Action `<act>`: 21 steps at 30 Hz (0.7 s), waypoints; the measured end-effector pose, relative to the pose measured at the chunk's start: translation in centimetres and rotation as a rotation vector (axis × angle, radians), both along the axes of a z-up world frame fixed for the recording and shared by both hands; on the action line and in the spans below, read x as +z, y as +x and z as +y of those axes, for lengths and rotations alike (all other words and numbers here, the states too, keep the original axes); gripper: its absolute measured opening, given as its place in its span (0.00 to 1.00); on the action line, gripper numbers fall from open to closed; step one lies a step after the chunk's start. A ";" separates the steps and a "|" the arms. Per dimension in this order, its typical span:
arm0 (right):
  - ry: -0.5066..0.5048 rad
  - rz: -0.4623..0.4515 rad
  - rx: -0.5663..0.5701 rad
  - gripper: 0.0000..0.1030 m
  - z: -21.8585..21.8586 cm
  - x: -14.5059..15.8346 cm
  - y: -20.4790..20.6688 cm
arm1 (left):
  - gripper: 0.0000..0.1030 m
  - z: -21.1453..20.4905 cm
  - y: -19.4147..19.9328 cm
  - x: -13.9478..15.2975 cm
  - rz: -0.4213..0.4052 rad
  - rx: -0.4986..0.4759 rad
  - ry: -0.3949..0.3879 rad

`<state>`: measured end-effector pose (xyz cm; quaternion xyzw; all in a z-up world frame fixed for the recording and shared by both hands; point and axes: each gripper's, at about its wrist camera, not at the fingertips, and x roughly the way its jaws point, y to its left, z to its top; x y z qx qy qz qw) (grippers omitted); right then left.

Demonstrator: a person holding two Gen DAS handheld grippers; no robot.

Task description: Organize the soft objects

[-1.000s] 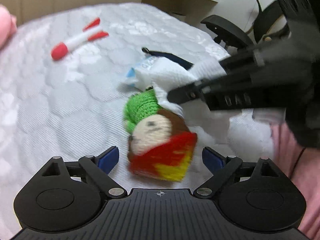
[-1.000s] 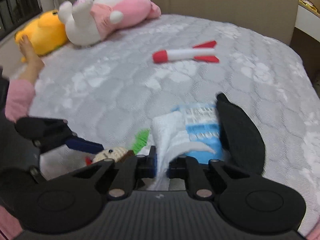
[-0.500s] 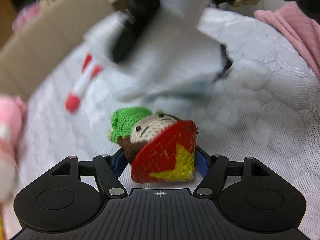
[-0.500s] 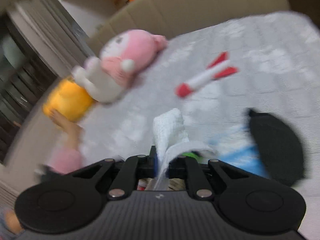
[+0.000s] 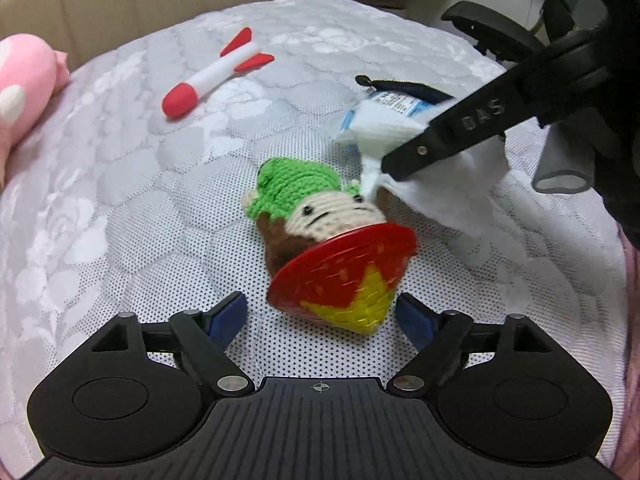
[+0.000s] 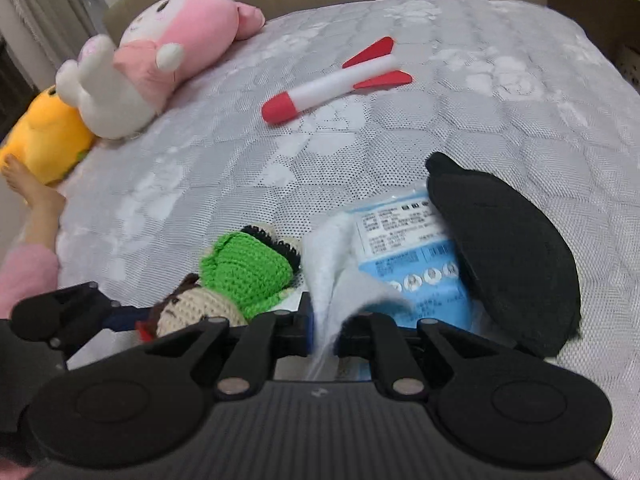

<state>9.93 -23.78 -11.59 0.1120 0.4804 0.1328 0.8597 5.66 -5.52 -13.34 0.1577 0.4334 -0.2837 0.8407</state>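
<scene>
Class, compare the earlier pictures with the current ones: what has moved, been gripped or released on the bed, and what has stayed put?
The left claw closed around the crochet doll half a second ago and has just been opening again; the doll lies between the open jaws, untouched. Both cameras swung away and back. The right claw stays shut on the white cloth. The toy rocket, pink plush and black pouch kept their places.

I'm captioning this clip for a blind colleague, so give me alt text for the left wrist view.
The open left gripper frames a crocheted doll lying on a quilted bed, its jaws just reopened and not touching it. The right gripper holds a white cloth beside the doll; a foam rocket lies beyond.
</scene>
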 end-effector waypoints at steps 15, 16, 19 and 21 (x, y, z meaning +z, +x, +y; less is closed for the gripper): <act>0.246 0.035 0.133 0.10 1.8 1.0 -4.4 | 0.91 2.8 -0.9 3.0 0.098 -0.050 -0.063; 0.263 0.053 0.117 0.10 1.0 0.5 -4.6 | 0.91 2.9 -0.3 3.3 0.120 -0.046 -0.091; 0.250 0.113 0.029 0.10 -1.0 -1.5 -4.7 | 0.91 2.6 2.6 4.5 0.169 -0.005 -0.189; 0.241 0.139 -0.028 0.10 -2.4 -2.5 -5.0 | 0.91 1.8 4.3 5.4 0.158 0.027 -0.204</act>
